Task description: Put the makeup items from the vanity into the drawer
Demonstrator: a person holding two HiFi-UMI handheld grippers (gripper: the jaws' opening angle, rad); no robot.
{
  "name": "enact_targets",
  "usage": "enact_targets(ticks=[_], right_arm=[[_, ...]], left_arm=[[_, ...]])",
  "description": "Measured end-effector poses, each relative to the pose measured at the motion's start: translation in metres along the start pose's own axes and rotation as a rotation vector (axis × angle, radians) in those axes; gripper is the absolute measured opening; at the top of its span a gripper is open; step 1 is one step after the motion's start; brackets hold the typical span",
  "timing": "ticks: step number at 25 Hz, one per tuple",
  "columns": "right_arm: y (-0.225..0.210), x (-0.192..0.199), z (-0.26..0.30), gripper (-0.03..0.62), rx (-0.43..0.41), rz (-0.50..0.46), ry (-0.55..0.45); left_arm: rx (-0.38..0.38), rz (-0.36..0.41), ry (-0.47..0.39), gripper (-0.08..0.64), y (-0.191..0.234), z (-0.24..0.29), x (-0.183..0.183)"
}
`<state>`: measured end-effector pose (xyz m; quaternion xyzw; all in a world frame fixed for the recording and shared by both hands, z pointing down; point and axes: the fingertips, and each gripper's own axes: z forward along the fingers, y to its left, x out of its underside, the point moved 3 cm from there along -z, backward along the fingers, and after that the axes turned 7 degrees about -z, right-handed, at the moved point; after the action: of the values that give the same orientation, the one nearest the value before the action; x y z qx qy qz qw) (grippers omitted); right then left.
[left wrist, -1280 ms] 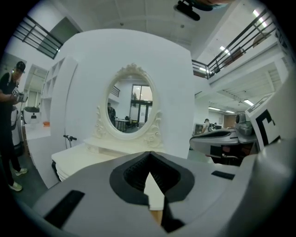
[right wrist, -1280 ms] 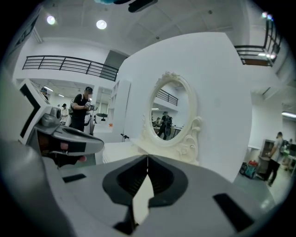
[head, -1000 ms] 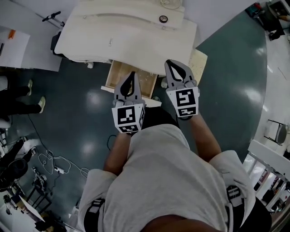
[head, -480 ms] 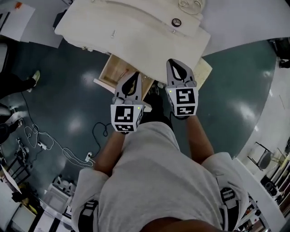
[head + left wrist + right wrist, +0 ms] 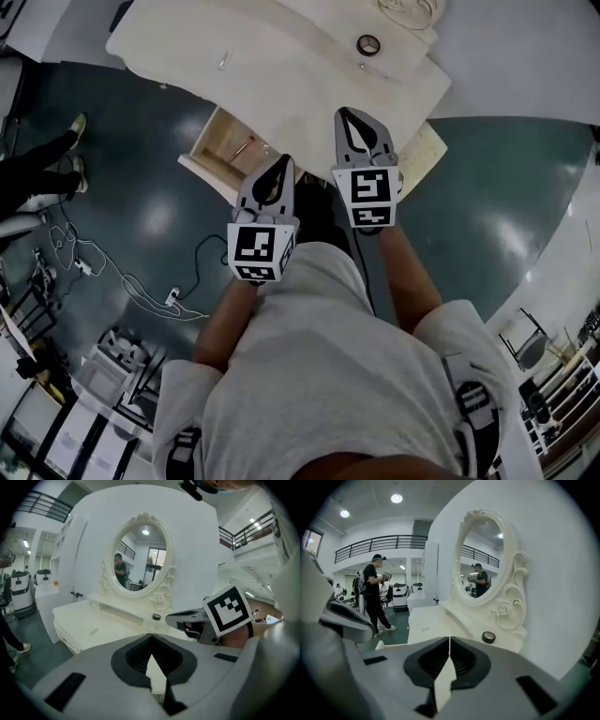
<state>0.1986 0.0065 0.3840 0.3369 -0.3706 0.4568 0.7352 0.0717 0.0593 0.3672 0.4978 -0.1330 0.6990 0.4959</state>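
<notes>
A bystander (image 5: 374, 597) in dark clothes stands on the teal floor (image 5: 487, 216). Loose cables (image 5: 89, 270) trail across it.

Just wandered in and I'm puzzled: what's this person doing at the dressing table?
A person stands at a white vanity with tongs in each hand. The left tongs and right tongs are both shut and empty. The drawer below is open. A small round item and a slim item lie on the vanity, untouched.
</notes>
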Motion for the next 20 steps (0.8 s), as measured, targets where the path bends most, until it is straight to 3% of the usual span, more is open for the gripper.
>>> enact_targets(ticks=[11, 20], right_arm=[[-0.044, 0.012, 0.039, 0.015, 0.005, 0.006, 0.044], [-0.084, 0.014, 0.076, 0.017, 0.048, -0.012, 0.07]], left_arm=[[-0.063, -0.002, 0.01, 0.005, 0.006, 0.033, -0.01], [-0.104, -0.048, 0.051, 0.005, 0.026, 0.056, -0.005]])
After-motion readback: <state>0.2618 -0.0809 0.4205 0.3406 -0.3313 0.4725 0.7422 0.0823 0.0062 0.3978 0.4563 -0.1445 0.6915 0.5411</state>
